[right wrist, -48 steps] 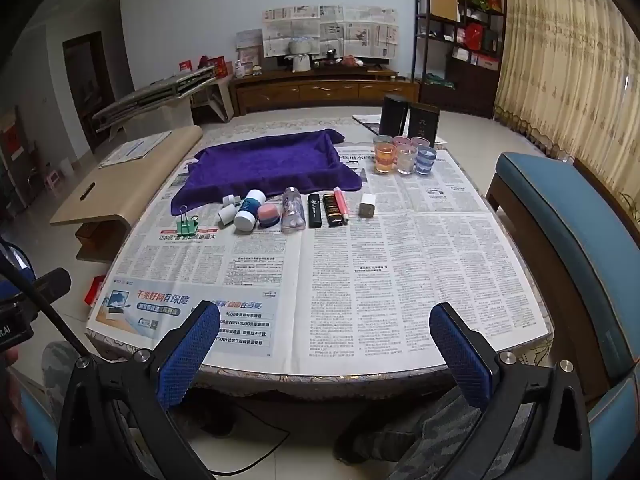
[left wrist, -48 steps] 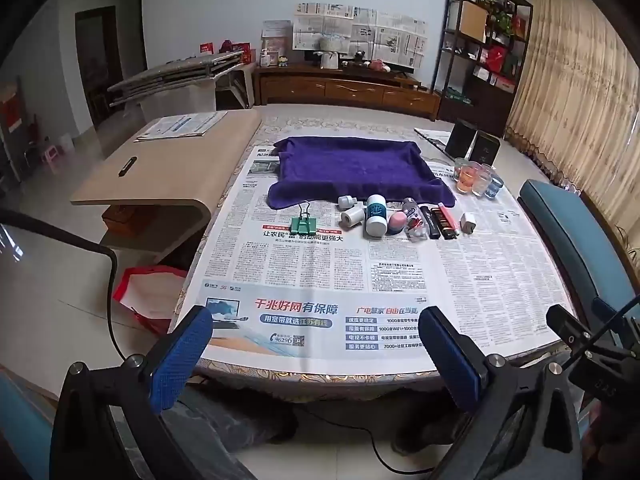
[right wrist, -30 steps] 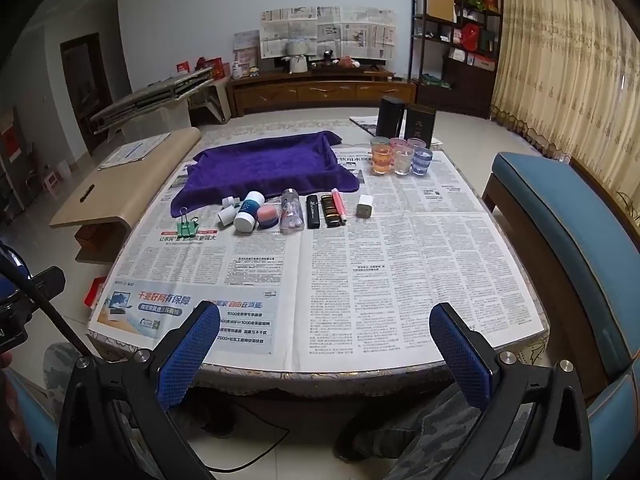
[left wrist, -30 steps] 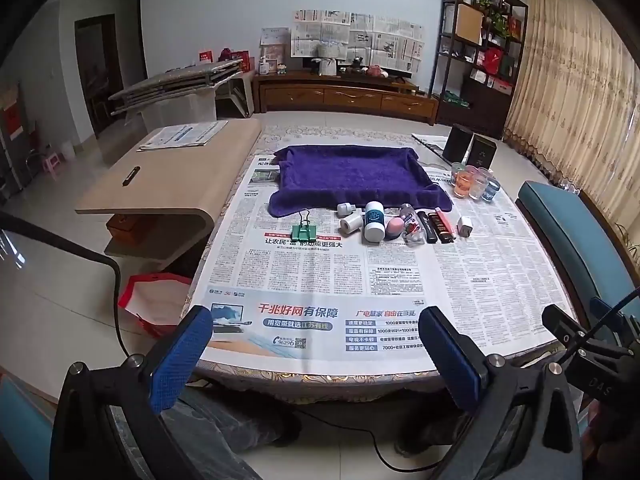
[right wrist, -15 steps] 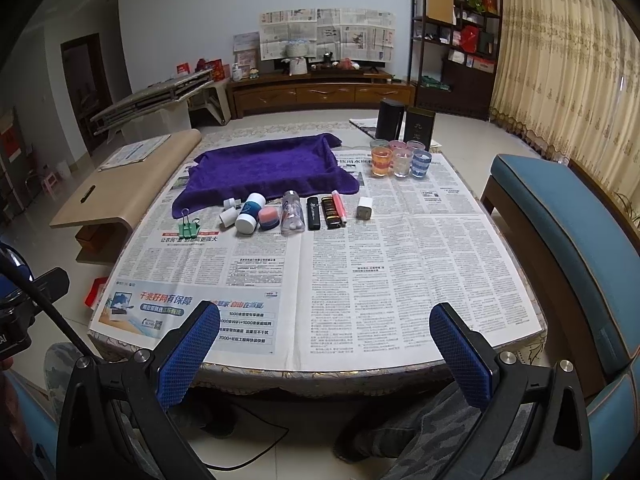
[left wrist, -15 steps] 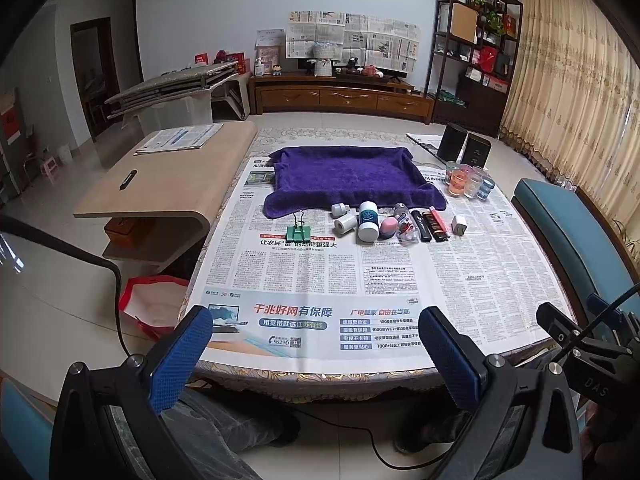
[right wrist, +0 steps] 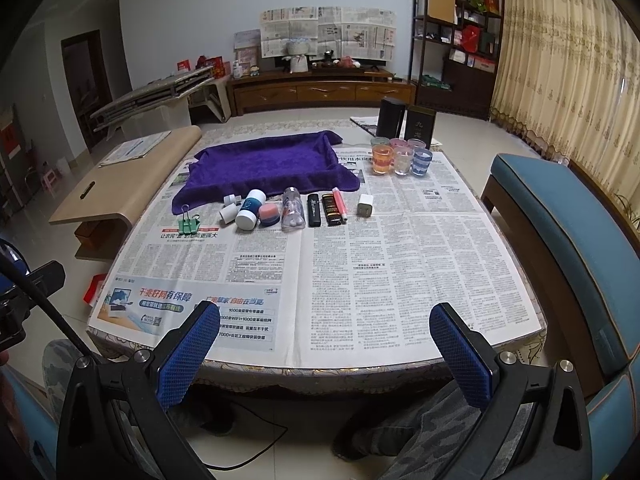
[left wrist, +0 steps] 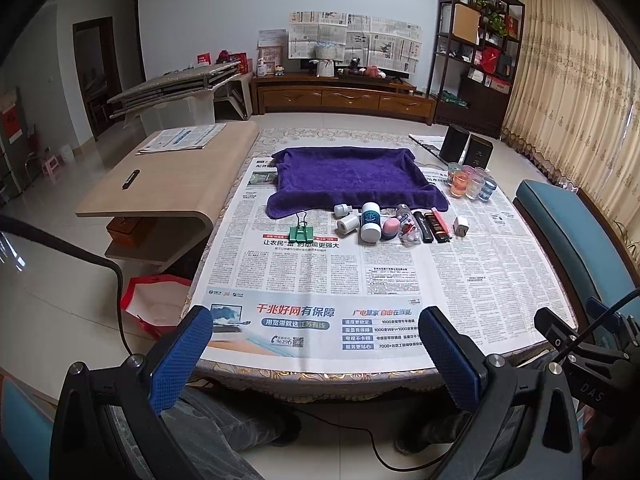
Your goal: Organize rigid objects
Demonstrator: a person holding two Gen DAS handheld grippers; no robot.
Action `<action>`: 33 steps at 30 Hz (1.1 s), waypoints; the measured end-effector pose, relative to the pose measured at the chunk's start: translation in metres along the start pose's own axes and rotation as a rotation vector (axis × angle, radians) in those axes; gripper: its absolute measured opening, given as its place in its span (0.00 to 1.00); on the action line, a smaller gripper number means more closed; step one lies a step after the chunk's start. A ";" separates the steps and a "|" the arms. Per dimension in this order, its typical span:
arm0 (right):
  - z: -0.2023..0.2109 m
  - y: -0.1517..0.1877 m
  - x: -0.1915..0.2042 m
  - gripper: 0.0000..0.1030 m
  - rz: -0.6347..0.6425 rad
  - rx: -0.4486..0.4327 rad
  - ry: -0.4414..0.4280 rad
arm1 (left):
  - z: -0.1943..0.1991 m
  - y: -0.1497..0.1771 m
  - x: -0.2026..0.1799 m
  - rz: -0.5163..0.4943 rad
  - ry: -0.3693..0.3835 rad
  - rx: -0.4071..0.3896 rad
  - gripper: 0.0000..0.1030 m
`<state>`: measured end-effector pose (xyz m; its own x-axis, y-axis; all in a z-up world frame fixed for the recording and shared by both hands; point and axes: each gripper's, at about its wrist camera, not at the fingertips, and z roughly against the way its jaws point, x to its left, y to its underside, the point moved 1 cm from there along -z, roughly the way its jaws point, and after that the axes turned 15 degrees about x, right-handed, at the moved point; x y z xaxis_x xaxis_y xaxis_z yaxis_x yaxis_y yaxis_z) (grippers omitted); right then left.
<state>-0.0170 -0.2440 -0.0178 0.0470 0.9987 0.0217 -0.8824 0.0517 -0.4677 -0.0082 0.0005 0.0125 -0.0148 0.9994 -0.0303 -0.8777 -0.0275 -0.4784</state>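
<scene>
Left gripper (left wrist: pixel 314 346) and right gripper (right wrist: pixel 324 340): fingers spread wide, empty, touching nothing. Ten small items lie in one row just before the purple towel (right wrist: pixel 266 166); six cups (right wrist: pixel 400 156) to its right.

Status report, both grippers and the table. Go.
Left gripper open, empty. Right gripper open, empty. Row of small objects untouched before purple towel. Path clear.

A home living room: behind the newspaper-covered table (left wrist: pixel 460 280) stands a long wooden TV cabinet (left wrist: pixel 340 98), to its right a dark display shelf (left wrist: pixel 476 64) and floor-length patterned curtains (left wrist: pixel 568 92); a cushioned blue bench (right wrist: pixel 560 240) sits beside the table.
</scene>
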 end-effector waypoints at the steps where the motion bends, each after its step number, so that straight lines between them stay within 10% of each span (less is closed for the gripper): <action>1: 0.000 0.001 0.001 1.00 0.001 0.000 0.002 | 0.001 0.000 0.001 0.001 -0.001 0.000 1.00; 33: 0.003 0.002 0.004 1.00 0.002 -0.001 0.007 | 0.003 0.002 0.005 0.004 -0.022 0.004 1.00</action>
<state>-0.0200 -0.2397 -0.0157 0.0489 0.9987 0.0147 -0.8818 0.0501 -0.4689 -0.0113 0.0050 0.0143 -0.0289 0.9995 -0.0135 -0.8796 -0.0319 -0.4746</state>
